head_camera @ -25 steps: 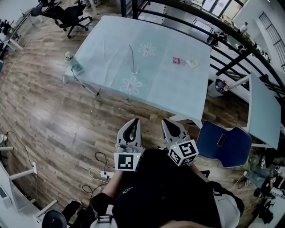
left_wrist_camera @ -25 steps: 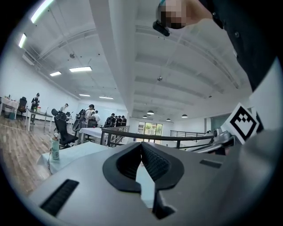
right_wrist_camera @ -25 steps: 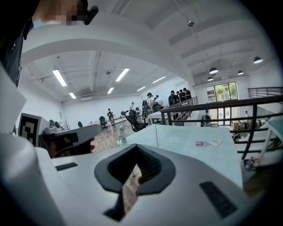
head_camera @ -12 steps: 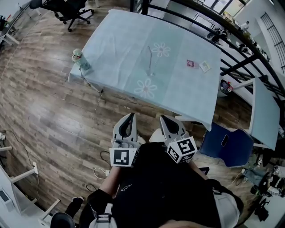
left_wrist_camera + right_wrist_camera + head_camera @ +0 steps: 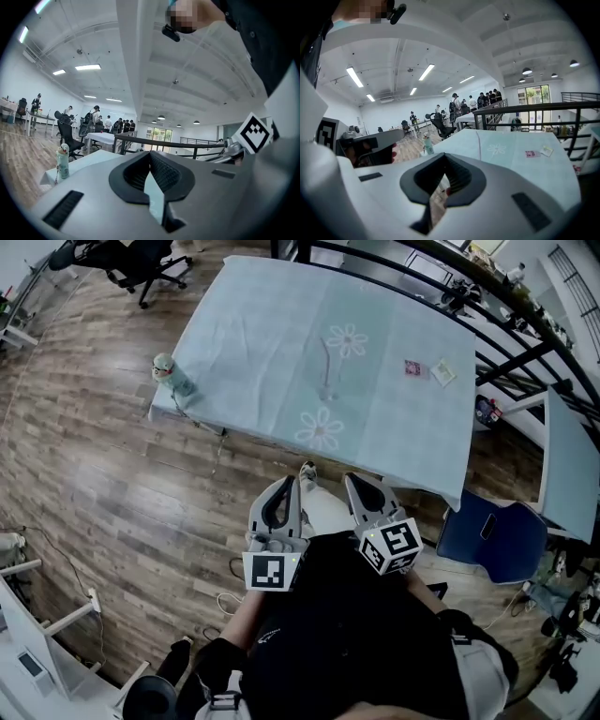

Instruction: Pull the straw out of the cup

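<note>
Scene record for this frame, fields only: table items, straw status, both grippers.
table: light blue cloth
cup: clear, near the table's middle
straw: standing in the cup
bottle: table's left corner
cards: pink card, pale card, right side
left gripper: fingers together, empty, short of the table
right gripper: fingers together, empty, short of the table
task: not started

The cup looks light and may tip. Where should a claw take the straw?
Take the straw by its bare upper part, well above the cup, coming from the near side. It stands almost upright, leaning slightly, so a level pinch across it would likely hold.
</note>
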Demonstrator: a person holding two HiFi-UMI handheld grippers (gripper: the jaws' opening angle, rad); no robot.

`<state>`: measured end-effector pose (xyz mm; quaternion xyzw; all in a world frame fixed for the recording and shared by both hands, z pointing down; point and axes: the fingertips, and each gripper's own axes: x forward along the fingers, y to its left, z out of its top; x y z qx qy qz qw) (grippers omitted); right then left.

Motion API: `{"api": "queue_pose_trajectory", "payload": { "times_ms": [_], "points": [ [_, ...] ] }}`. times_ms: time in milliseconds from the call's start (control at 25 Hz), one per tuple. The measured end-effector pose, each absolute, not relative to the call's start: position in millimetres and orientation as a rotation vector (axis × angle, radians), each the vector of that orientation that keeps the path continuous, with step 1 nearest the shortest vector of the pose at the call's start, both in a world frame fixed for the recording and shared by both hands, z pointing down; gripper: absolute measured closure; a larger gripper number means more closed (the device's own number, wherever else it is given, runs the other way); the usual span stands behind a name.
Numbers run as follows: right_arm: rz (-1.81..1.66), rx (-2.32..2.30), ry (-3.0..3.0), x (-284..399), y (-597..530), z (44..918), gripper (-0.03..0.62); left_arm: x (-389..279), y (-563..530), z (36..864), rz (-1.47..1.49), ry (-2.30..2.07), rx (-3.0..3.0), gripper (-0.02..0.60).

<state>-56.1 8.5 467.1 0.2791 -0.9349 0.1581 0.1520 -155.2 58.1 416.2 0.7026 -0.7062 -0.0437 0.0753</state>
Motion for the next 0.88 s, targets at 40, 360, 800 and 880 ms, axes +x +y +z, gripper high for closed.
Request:
{"api": "queue_pose_trajectory", "payload": {
  "times_ms": [40, 360, 800, 880],
  "points": [
    [0.458, 0.8, -2.685, -62, 4, 468, 0.585, -158, 56, 418, -0.123, -2.119, 2.098, 0.566],
    [0.494, 0.776, -2.7, -104, -42, 476, 0.585, -185, 11, 419, -0.045, -2.086, 2.118, 0.566],
    [0.545, 0.889, -2.671, -118, -128, 485, 0.585, -203, -76, 411, 0.013, -2.027, 2.206, 0.566],
    [0.538, 0.881, -2.672, -122, -145, 486, 0.585, -207, -89, 408, -0.008, -2.044, 2.195, 0.566]
  ]
}}
